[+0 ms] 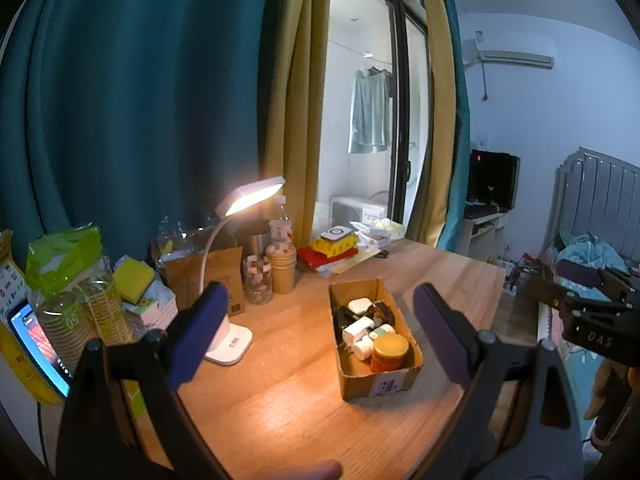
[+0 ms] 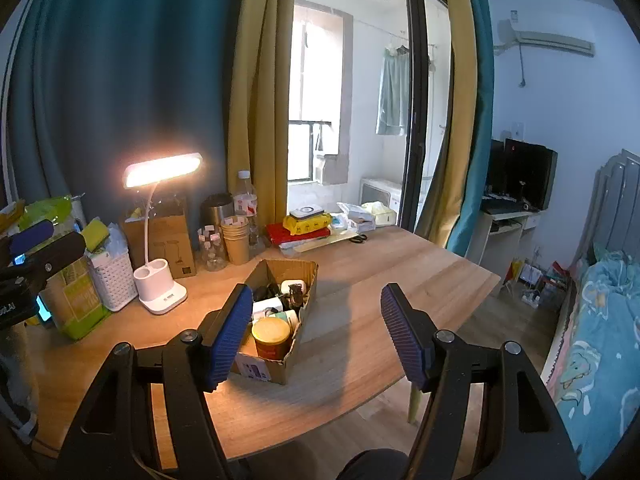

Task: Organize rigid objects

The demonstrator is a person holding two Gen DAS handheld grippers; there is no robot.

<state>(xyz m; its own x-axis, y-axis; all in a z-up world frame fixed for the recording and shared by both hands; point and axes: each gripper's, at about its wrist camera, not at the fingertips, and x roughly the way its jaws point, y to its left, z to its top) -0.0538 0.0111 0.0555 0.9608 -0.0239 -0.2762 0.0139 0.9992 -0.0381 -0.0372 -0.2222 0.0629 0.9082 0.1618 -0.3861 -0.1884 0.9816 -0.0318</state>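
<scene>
An open cardboard box [image 1: 380, 382] stands on the wooden desk [image 1: 280, 400]. It holds several white chargers [image 1: 358, 330], a dark object and an orange-lidded jar [image 1: 390, 350]. The box also shows in the right wrist view [image 2: 304, 280], with the jar [image 2: 271, 334] at its near end. My left gripper [image 1: 320, 336] is open and empty, held above the desk just short of the box. My right gripper [image 2: 316, 334] is open and empty, held above the desk's near edge; its left finger overlaps the box's near corner.
A lit white desk lamp [image 1: 232, 344] stands left of the box. Paper cups [image 1: 282, 268], a glass jar [image 1: 258, 280], a white basket [image 2: 114, 280], bags and a phone [image 1: 38, 344] crowd the desk's left side. Books [image 1: 328, 256] and scissors [image 2: 358, 238] lie at the back. A bed [image 2: 600, 340] is at right.
</scene>
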